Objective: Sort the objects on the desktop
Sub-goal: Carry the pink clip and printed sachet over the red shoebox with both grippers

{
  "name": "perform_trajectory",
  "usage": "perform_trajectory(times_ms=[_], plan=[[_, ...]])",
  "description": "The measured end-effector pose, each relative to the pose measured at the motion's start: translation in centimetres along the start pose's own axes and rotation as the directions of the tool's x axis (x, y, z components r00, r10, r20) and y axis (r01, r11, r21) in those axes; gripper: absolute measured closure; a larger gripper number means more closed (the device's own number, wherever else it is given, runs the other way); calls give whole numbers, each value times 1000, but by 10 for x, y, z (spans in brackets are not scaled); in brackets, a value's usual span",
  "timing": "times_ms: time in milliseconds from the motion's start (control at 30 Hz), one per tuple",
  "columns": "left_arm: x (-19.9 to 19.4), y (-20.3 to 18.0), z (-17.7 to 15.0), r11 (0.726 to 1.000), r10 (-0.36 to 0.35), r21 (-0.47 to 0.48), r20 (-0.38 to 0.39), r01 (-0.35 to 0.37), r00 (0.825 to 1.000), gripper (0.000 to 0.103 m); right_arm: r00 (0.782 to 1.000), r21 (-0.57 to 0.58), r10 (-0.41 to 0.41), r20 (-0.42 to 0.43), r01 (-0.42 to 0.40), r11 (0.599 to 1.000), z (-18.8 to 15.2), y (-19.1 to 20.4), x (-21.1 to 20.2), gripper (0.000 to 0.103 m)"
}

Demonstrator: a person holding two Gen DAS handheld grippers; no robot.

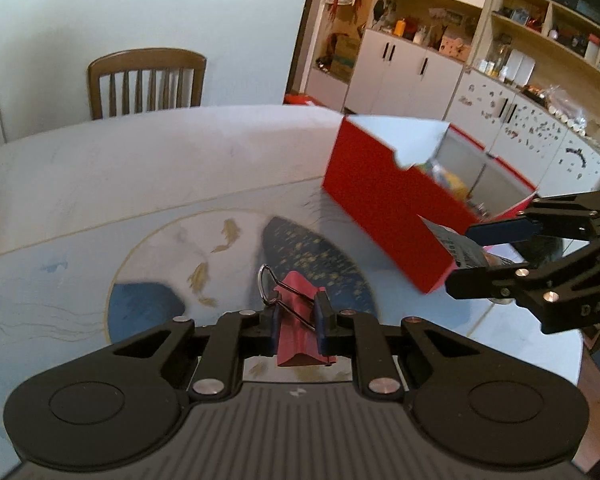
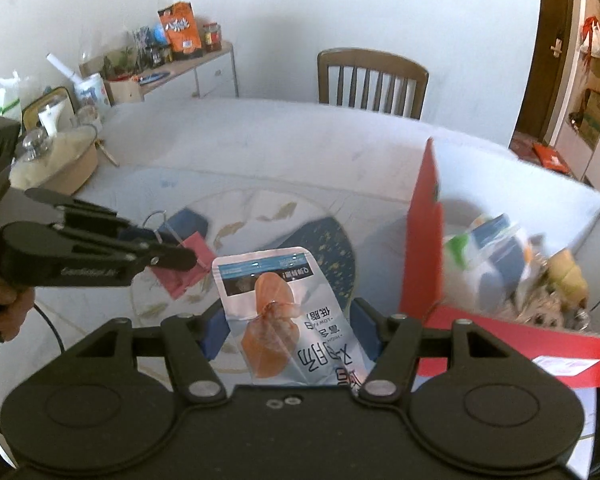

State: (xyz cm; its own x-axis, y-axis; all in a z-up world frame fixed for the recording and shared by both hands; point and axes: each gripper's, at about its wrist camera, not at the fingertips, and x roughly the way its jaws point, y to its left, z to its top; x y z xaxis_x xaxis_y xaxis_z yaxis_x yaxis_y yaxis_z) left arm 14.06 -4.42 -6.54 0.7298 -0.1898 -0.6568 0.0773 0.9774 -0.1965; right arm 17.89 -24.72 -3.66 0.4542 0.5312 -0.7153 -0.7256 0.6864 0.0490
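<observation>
Inventory: my left gripper (image 1: 296, 330) fingers clamp a red binder clip (image 1: 298, 334); right gripper (image 2: 290, 332) fingers pinch a snack pouch (image 2: 284, 308); red box (image 1: 384, 200) at two o'clock on tabletop (image 1: 140, 168).

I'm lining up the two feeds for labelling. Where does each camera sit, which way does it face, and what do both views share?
Left wrist: on the left gripper, looking across the table toward the chair and shelves; its fingers clamp the red binder clip; the right gripper enters from the right.
Right wrist: on the right gripper, facing the chair; it holds a snack packet; the left gripper and hand show at left.
Shared: clip, packet, red box, chair.
</observation>
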Motion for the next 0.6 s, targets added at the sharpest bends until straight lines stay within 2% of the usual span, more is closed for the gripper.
perform_trajectory(times_ms=[233,600], plan=[[-1,-30,27,999,-36,0,20,36,999,87,999,12,-32,42,31,999,10,-25,-25,39],[26,-90,67,994,-73,82,48,69,996,87,991,7,-112,78,111,994,6,-83,-44,39]])
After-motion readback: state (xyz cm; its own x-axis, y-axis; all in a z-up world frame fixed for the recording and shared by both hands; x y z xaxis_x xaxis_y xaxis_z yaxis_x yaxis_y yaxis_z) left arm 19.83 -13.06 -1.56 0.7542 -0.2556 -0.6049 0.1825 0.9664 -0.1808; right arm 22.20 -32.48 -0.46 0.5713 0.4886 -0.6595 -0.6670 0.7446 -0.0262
